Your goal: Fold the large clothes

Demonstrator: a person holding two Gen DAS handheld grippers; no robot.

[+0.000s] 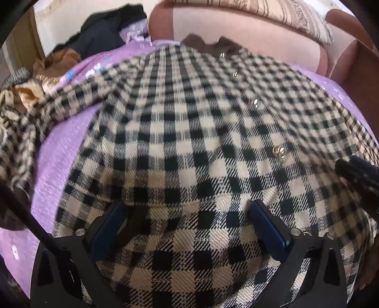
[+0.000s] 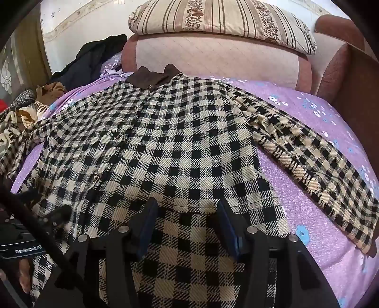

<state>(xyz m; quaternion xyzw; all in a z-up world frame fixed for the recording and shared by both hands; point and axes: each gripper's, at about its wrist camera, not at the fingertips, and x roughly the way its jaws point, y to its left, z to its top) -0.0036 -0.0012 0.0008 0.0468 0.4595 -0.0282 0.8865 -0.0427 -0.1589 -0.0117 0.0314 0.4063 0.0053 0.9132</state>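
Hovering open-jawed, left gripper (image 1: 187, 208) and right gripper (image 2: 187, 208) overlook one checked coat (image 2: 165, 142).

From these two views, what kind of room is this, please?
Most likely a bedroom in a home. A checked coat lies spread on a purple flowered bedsheet, against a padded pink headboard with a striped pillow on top. More clothes are heaped at the far left.

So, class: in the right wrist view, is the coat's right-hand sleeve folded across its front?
No, the sleeve lies stretched out to the side on the purple bedspread, away from the checked coat.
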